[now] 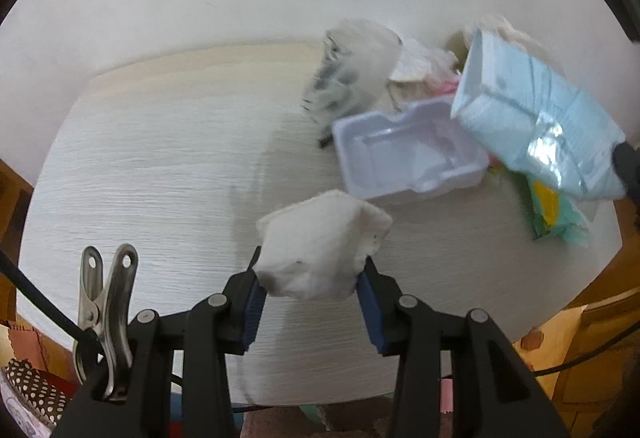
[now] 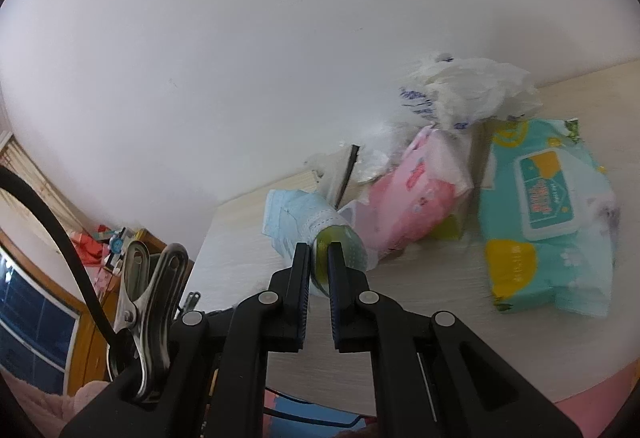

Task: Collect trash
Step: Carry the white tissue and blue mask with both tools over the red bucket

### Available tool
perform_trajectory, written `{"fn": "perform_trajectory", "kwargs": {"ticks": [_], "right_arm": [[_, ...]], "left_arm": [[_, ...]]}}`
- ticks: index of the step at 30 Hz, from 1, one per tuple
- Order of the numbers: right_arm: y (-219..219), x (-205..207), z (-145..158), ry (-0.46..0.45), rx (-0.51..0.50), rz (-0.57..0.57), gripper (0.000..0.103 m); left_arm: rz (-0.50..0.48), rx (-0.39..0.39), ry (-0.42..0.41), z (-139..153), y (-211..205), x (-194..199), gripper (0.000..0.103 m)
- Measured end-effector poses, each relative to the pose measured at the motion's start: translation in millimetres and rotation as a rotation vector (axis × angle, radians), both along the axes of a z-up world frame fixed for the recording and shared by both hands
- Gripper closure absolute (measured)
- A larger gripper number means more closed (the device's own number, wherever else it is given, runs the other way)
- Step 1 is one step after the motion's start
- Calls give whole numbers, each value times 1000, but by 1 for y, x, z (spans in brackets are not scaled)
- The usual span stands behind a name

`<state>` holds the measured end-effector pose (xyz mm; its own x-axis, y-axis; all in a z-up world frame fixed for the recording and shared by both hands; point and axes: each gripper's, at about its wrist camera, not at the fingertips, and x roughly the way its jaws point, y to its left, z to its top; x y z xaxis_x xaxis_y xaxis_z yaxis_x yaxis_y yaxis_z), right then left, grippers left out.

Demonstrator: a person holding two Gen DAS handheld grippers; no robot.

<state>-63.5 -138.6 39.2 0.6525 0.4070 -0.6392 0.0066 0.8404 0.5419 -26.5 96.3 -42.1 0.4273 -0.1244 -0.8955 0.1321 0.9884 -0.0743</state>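
My left gripper [image 1: 312, 263] is shut on a crumpled white tissue wad [image 1: 320, 234], which bulges up between the blue pads above the pale wood table [image 1: 160, 158]. My right gripper [image 2: 319, 252] is shut on the clear end of a pack of light-blue face masks [image 2: 296, 222] and holds it over the table's left part. In the left wrist view the same mask pack [image 1: 532, 110] hangs tilted at the right, above the other trash.
A clear plastic tray [image 1: 404, 154] and a crumpled printed bag [image 1: 352, 66] lie at the back right by the white wall. A teal wet-wipes pack [image 2: 548, 214], a pink tissue pack [image 2: 412, 198] and a crumpled white bag [image 2: 472, 90] crowd that corner.
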Motion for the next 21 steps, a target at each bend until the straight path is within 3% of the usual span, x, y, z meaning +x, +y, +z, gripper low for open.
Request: {"fn": "perform_trajectory", "kwargs": {"ticks": [14,21], "right_arm": [[68,14,2,-11,-3,61,93],[117,24,3,-16,-8,85,93]], "left_arm": [[58,-3,-39,42,75,-20,59],[61,-12,-40,45,111,-13,59]]}}
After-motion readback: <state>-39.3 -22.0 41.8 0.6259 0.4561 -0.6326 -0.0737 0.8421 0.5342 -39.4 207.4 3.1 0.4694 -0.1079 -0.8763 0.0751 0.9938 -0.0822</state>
